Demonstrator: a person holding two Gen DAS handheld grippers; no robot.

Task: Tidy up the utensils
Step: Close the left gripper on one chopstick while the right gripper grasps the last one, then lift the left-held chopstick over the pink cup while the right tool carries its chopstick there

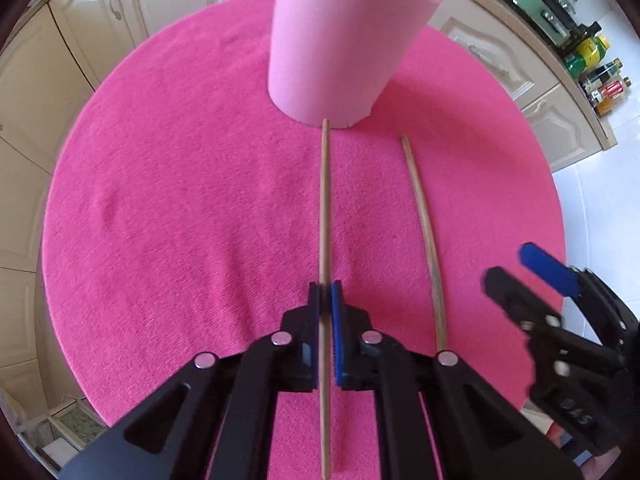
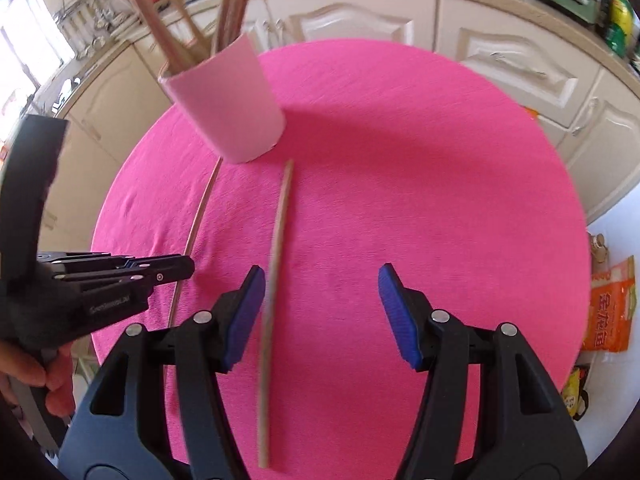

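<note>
The left gripper [image 1: 326, 292] is clamping one chopstick [image 1: 324, 200] lying on the pink mat [image 1: 160, 200] below the pink cup [image 1: 336, 52]. The right gripper [image 2: 322, 300], fingers apart, is straddling the second chopstick [image 2: 276, 252].

Two wooden chopsticks [image 1: 324, 208] [image 1: 426, 236] are lying on the tabletop, one pink holder [image 1: 340, 48] is standing at twelve o'clock, and two tools [image 1: 325, 292] [image 2: 320, 312] are showing.

Chinese characters on orange packet [image 2: 612, 312], unreadable; faint lettering on left gripper [image 2: 188, 270].
</note>
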